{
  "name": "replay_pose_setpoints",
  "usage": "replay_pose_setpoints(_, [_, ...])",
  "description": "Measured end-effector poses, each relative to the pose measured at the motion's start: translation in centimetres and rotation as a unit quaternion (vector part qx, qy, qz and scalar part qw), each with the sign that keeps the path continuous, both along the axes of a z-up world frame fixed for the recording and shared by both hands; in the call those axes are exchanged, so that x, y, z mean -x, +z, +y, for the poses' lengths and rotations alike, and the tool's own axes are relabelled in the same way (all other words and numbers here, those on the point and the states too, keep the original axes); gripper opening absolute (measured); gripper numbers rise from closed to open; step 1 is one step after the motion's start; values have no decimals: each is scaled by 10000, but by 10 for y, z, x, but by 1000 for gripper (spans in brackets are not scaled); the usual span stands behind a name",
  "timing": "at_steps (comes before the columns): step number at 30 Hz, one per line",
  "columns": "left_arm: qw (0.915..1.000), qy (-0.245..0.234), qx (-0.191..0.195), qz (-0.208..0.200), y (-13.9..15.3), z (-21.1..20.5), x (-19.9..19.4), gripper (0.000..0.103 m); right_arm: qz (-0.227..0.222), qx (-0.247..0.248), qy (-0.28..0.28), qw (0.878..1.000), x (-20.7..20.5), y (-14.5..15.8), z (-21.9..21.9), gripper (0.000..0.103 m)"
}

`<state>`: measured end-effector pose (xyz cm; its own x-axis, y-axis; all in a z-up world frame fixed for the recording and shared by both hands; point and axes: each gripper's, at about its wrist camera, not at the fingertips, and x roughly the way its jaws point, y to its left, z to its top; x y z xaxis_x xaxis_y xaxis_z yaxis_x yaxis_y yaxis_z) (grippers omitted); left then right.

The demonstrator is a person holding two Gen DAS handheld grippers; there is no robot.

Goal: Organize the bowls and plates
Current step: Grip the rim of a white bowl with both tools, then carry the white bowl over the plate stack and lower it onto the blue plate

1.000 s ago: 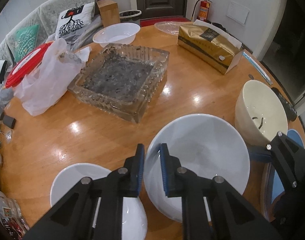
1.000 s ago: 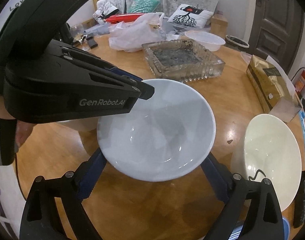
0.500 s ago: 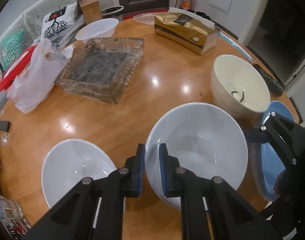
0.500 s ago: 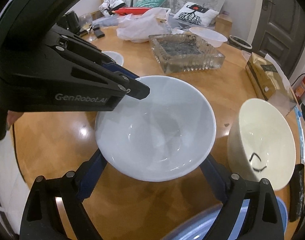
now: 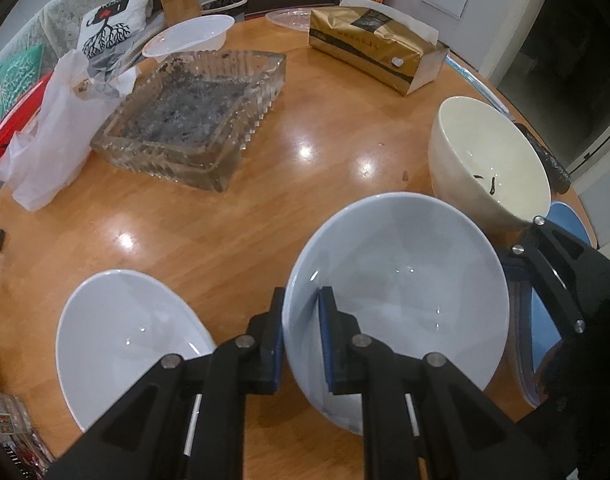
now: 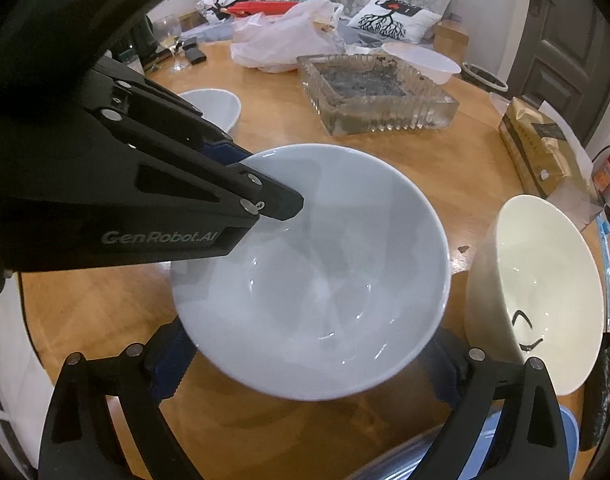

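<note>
A: What do the tongs do now?

B: The left tongs are pressed together on the near rim of the white bowl; one pad is inside, one outside. The right tongs stand wide under the same bowl, one finger at each side. If they touch it, I cannot tell.

A: Where is this bowl?

B: It seems lifted above the tabletop, just left of the cream bowl and the blue plates.

A: And the progress?

B: I judge it early. A second white bowl sits alone at near left, and the cream bowl stands apart. Only the blue plates look stacked; no bowl is nested yet.
</note>
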<state>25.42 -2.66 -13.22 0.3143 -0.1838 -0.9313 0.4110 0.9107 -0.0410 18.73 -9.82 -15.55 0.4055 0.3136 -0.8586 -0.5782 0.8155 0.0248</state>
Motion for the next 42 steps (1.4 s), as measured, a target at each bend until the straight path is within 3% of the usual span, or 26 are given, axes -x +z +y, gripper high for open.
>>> replay_pose_setpoints(9, [9999,-27,-107,-104,4,-4,4,11,-206,132,4,9997,4,1,1,92])
replay_pose_setpoints(12, [9998,-26,-78,-185,13,-5,7,11,-180,-36,-49,9998,5,6,-4,92])
replay_pose_setpoints(23, [9971,-10,-102,-749,76,-22,17,11,-590,-527,-213,9966,14,53,-27,92])
replay_pose_setpoints(33, [9944,-254,-133,-1012,107,-73,10,11,-782,-676,-517,9933,15,79,-69,92])
replay_pose_setpoints(42, [9938,-472,-176,-988,98,-126,-5,12,-643,-509,-933,9923,4,79,-110,93])
